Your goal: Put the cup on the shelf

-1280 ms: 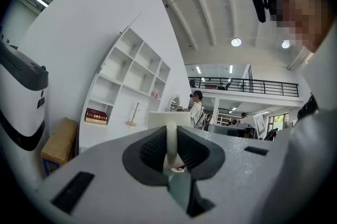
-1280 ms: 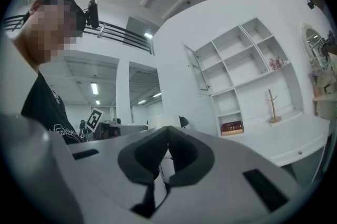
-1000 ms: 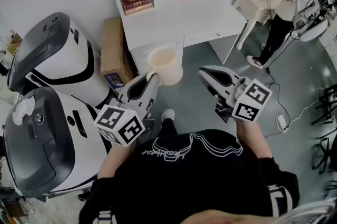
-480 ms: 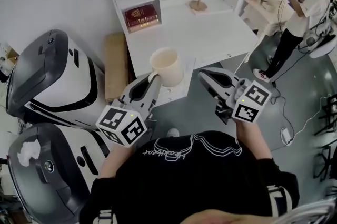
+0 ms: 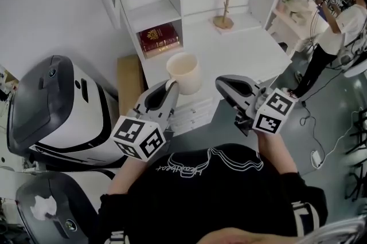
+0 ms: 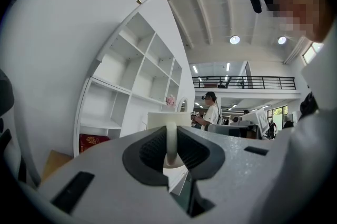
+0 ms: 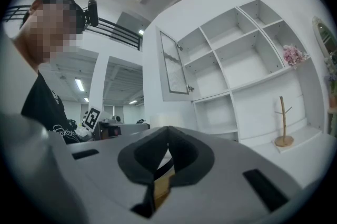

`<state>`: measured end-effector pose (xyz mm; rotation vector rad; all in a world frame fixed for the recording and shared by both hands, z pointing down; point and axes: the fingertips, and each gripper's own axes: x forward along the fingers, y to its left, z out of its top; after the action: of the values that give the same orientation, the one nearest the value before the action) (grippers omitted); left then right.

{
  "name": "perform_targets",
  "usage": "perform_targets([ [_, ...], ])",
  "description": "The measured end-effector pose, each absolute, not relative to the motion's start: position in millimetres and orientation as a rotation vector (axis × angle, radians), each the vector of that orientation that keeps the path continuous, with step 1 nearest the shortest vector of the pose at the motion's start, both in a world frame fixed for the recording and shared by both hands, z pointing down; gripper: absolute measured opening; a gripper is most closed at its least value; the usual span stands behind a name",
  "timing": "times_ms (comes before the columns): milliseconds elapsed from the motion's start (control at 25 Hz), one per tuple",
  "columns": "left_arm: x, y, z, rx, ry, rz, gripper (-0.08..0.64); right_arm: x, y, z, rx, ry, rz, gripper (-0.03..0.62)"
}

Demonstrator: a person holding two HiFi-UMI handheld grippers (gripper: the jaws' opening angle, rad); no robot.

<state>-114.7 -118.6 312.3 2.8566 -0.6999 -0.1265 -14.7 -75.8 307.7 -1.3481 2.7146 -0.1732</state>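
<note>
Cup [image 5: 184, 73] in left gripper [image 5: 170, 86]; shelf [image 5: 150, 10] compartment holds 1 red book [image 5: 159, 38].

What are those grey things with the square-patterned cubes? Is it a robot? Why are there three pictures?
No robot: a person holds two grey pinching tools, called grippers. One picture comes from a camera on the person's head, looking down. The other two come from cameras riding on each gripper. The left gripper pinches the handle of a cream cup. The right gripper is closed and holds nothing. Ahead stands a white desk with a wooden peg stand on it, and a white shelf with a red book inside.
</note>
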Motion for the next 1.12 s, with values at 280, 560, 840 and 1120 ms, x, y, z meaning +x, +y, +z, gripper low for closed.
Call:
perform_targets([
  [280, -100.0, -168.6, 313.3, 2.850, -0.715, -0.135, 0.043, -3.0, -116.0, 316.9, -1.371, 2.701, -0.201, 0.005],
  [560, -80.8, -214.5, 306.2, 2.838, -0.780, -0.153, 0.043, 21.2, -153.7, 320.0, -1.344, 2.697, -0.214, 0.005],
  [840, -55.6, -275.0, 297.9, 2.822, -0.897, -0.182, 0.043, 55.4, -218.4, 321.4, -1.270, 2.732, -0.229, 0.005],
  [1120, -28.1, -340.0, 280.4, 2.806, -1.022, -0.216, 0.043, 89.5, -290.6, 314.1, -1.159, 2.781, -0.225, 0.005],
])
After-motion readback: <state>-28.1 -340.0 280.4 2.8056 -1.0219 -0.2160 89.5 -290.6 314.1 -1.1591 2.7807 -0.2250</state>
